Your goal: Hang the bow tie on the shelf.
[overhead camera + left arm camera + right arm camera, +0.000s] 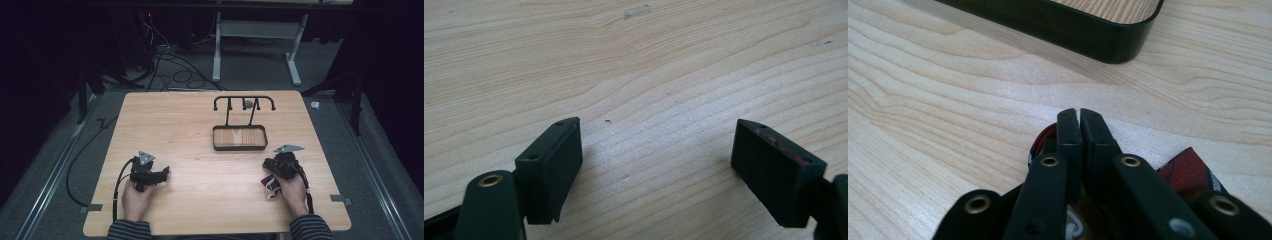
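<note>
A dark red patterned pouch (268, 184) with a white cord lies on the wooden table (200, 130) under my right hand. In the right gripper view its fabric (1190, 172) shows beside the jaws, and a red loop (1040, 140) comes out at their left side. My right gripper (273, 162) (1080, 117) is shut, jaws pressed together over that loop, pointing toward the black tray (1088, 30). My left gripper (165, 172) (656, 170) rests low over bare wood at the near left, open, with nothing between its pads.
A black rack (244, 102) with hooks rises from the wood-floored tray (239, 148) at the table's far middle. A small grey thing (247, 104) hangs on it. Cables and a desk frame (217, 50) lie on the floor beyond the table.
</note>
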